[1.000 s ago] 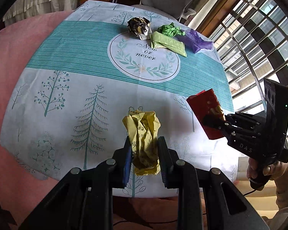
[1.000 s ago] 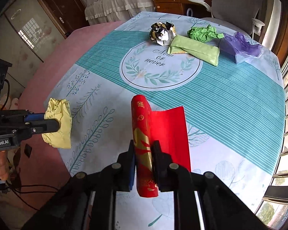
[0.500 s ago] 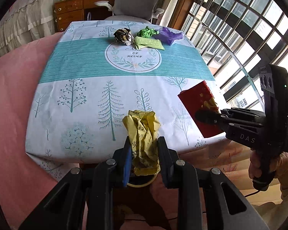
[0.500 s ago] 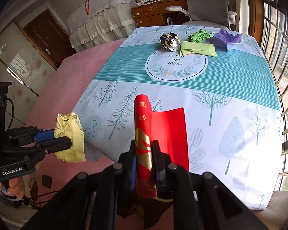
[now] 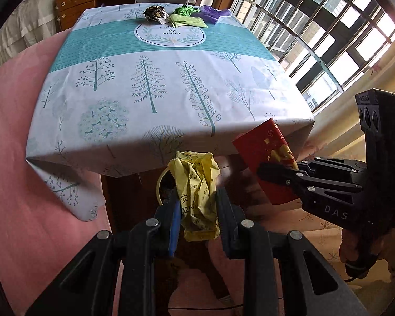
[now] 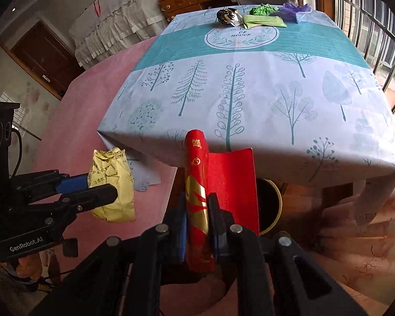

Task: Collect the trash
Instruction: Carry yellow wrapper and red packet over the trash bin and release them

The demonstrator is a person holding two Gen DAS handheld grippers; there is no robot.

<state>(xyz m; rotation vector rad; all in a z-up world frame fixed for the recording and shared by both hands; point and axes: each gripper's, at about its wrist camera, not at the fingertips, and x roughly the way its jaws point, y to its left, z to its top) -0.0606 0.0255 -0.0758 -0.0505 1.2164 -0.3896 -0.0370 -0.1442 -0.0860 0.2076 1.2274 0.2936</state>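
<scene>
My left gripper point(image 5: 197, 200) is shut on a crumpled yellow wrapper point(image 5: 196, 184), held off the table's near edge above a round bin point(image 5: 160, 181) on the floor. The same wrapper point(image 6: 112, 184) shows at the left of the right wrist view. My right gripper point(image 6: 197, 205) is shut on a red and gold paper packet point(image 6: 197, 184), also past the table edge, with the bin's point(image 6: 273, 205) dark mouth behind it. In the left wrist view the red packet point(image 5: 266, 158) hangs at the right, pinched by the right gripper's fingers point(image 5: 284, 173).
On the far side of the tree-patterned tablecloth point(image 5: 155, 84) lie a foil ball point(image 5: 155, 13), a green crumpled paper point(image 5: 184, 10), a green pouch point(image 5: 189, 21) and a purple bag point(image 5: 213, 13). A barred window point(image 5: 329, 39) runs along the right; a chair and dresser stand behind.
Both grippers have drawn back from over the table to beyond its near edge, each still holding its piece. The bin has come into view beneath them.
</scene>
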